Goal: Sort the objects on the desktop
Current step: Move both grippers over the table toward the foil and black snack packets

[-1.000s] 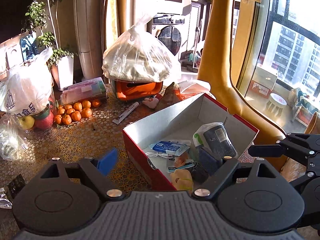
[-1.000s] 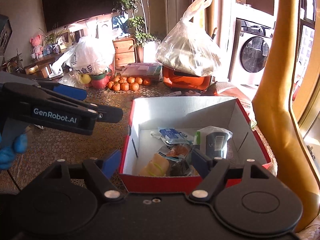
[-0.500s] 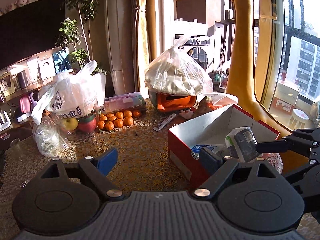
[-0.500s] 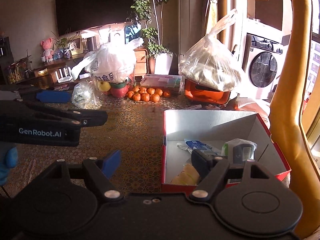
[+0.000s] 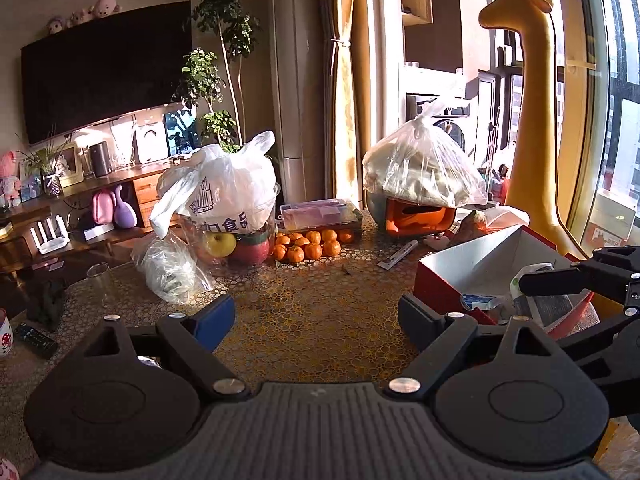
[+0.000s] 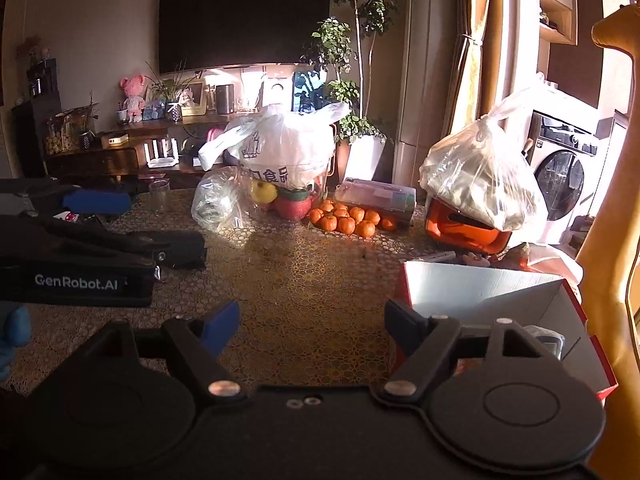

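From the left wrist, the left tongs (image 5: 316, 316) stand wide apart with nothing between them, held over a broad bare stretch of the honeycomb-patterned bench (image 5: 304, 304) that runs free from the near edge to the far row of clutter. That far row holds a white printed plastic bag over apples (image 5: 218, 194), a cluster of small orange tangerines (image 5: 310, 244), a flat clear plastic case (image 5: 320, 214) and a knotted clear bag on an orange container (image 5: 420, 172). At the right, the red cardboard box with a white inside (image 5: 472, 264) sits near the bench's right edge, with small packets lying in it, and the right tongs' black finger reaches across above its near corner. From the right wrist, the right tongs (image 6: 312, 320) are likewise spread and empty, pointing slightly downward at the bare middle of the bench; the red box lies close at the right, its near left corner just behind the right finger. The left tongs' black body crosses the left side, with a blue-gloved hand (image 6: 12, 336) below it.
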Demonstrator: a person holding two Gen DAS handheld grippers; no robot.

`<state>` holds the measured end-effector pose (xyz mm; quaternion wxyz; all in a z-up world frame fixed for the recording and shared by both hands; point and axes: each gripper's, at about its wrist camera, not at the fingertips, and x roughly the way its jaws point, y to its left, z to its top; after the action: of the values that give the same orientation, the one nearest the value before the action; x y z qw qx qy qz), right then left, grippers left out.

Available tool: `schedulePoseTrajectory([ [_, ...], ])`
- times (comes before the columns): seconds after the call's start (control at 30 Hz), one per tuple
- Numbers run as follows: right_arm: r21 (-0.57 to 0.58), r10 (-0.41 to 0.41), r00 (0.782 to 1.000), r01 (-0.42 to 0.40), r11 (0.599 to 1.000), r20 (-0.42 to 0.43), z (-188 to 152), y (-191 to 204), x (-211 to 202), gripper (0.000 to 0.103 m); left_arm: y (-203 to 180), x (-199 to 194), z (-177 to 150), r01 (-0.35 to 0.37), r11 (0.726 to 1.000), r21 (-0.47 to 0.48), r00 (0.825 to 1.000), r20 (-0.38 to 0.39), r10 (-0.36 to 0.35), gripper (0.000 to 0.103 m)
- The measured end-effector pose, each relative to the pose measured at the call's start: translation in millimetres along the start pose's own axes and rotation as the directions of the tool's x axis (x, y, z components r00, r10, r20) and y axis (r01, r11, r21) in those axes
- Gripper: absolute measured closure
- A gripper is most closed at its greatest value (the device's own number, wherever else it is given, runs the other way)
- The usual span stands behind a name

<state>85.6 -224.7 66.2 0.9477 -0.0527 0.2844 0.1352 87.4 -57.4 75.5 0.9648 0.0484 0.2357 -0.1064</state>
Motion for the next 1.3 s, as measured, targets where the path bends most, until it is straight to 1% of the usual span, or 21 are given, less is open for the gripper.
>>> schedulePoseTrajectory([
  [0.2,-0.009,0.039,0.999,-0.039,0.999,-0.009,5,24,15,0.022,31,-7,-9,-0.039,0.998,-0.043,0.999,-0.002,0.039,0.014],
  [0.4,-0.027,0.054,0.998,-0.054,0.998,-0.014,10,46,32,0.022,62,-7,-21,-0.094,0.992,-0.079,0.996,-0.007,0.094,0.014],
  [0.67,-0.059,0.079,0.997,-0.081,0.995,-0.023,16,70,60,0.022,96,5,-41,-0.172,0.981,-0.09,0.985,-0.024,0.171,0.014],
  [0.77,-0.074,0.091,0.996,-0.093,0.993,-0.024,19,76,71,0.021,111,14,-48,-0.193,0.975,-0.106,0.981,-0.045,0.189,0.014],
  [0.8,-0.074,0.094,0.995,-0.095,0.993,-0.023,20,77,75,0.021,116,17,-51,-0.197,0.974,-0.115,0.98,-0.051,0.192,0.013],
  [0.87,-0.071,0.1,0.995,-0.102,0.992,-0.022,22,79,83,0.021,125,22,-56,-0.212,0.969,-0.13,0.977,-0.056,0.206,0.001],
  [0.9,-0.068,0.106,0.994,-0.107,0.992,-0.021,24,79,88,0.02,129,24,-58,-0.216,0.967,-0.134,0.976,-0.055,0.21,0.0],
  [0.97,-0.063,0.118,0.993,-0.119,0.991,-0.014,27,81,97,0.016,136,28,-62,-0.226,0.964,-0.144,0.974,-0.056,0.22,0.0],
  [1.07,-0.056,0.135,0.991,-0.136,0.989,-0.007,32,84,111,0.013,151,39,-69,-0.235,0.956,-0.175,0.971,-0.074,0.226,0.0],
  [1.3,-0.063,0.156,0.988,-0.157,0.986,-0.018,37,92,147,0.013,172,63,-82,-0.278,0.938,-0.207,0.959,-0.106,0.261,0.0],
])
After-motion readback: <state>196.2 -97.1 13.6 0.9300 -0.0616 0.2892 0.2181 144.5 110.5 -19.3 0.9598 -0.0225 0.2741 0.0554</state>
